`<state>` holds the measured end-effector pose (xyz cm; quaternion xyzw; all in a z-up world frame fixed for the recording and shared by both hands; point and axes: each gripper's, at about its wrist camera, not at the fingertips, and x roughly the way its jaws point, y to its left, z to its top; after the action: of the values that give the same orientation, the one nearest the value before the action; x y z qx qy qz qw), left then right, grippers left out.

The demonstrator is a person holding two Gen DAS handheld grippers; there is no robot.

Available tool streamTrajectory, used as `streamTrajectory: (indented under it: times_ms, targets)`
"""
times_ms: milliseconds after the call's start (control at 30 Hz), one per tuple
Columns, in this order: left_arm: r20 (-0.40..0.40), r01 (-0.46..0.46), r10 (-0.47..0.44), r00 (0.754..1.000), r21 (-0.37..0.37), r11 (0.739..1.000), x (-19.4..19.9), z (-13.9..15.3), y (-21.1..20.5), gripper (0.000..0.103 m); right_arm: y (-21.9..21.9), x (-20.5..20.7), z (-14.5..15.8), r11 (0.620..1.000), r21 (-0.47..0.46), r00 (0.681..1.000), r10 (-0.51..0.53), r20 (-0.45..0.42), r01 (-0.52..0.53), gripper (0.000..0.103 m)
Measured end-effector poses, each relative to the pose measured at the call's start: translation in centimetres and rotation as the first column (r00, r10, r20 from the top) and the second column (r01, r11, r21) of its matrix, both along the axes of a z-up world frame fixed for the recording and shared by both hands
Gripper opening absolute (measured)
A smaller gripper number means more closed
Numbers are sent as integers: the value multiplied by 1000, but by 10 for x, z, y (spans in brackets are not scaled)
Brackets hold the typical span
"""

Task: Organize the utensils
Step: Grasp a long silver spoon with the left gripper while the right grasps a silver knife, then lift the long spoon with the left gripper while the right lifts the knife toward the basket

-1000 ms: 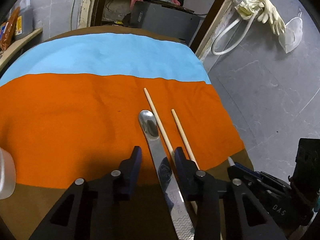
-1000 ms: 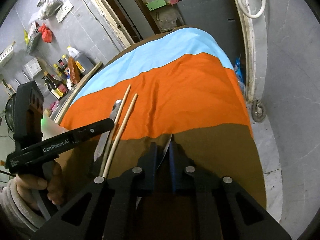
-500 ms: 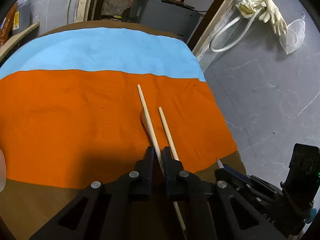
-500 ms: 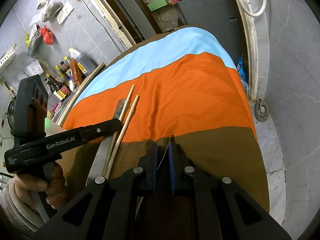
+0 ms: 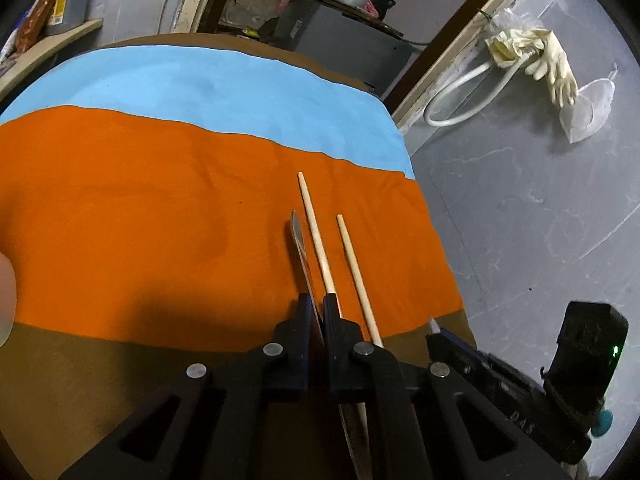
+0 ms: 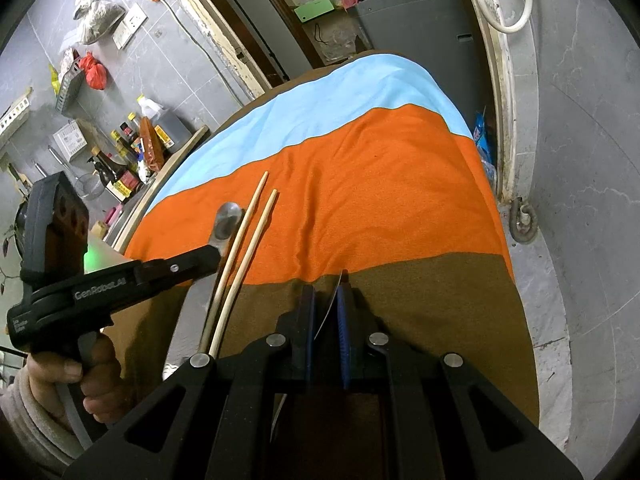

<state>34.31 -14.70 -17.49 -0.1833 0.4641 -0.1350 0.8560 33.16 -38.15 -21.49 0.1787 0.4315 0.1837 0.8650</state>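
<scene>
A steel spoon is tipped on its edge on the orange band of the cloth, its handle pinched in my left gripper, whose jaws are closing the last bit onto it. Its bowl shows flat in the right wrist view, past the left gripper. Two wooden chopsticks lie just right of the spoon, side by side and seen again. My right gripper is shut on a thin metal utensil seen edge-on over the brown band; its kind is unclear.
The round table's cloth has blue, orange and brown bands; its right edge drops to grey floor. Sauce bottles stand on a shelf at left. A grey cabinet is behind the table. Rubber gloves hang on the wall.
My left gripper went from open around the flat-lying spoon to shut on its handle, and the spoon turned up onto its edge. The right gripper stayed still with its utensil.
</scene>
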Motion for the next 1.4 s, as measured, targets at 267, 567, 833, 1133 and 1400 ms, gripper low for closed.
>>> streamTrajectory:
  times_ms: [267, 567, 833, 1133, 1400]
  targets:
    - [-36, 44, -42, 998, 48, 998, 1, 0, -8, 6, 7, 4, 6, 998, -70, 999, 0, -35, -2, 10]
    - [-36, 69, -67, 997, 55, 996, -3, 8, -5, 3, 14, 18, 18, 990, -139, 987, -24, -158, 1, 3]
    - [92, 38, -38, 995, 0, 999, -41, 33, 19, 2, 17, -8, 38, 994, -103, 995, -42, -90, 33, 2]
    - [268, -18, 29, 963, -45, 999, -78, 85, 62, 2, 34, -35, 101, 996, 37, 986, -90, 140, 86, 2]
    - [387, -62, 67, 920, -25, 998, -93, 129, 109, 2, 87, -34, 158, 995, 87, 939, -66, 339, 39, 2]
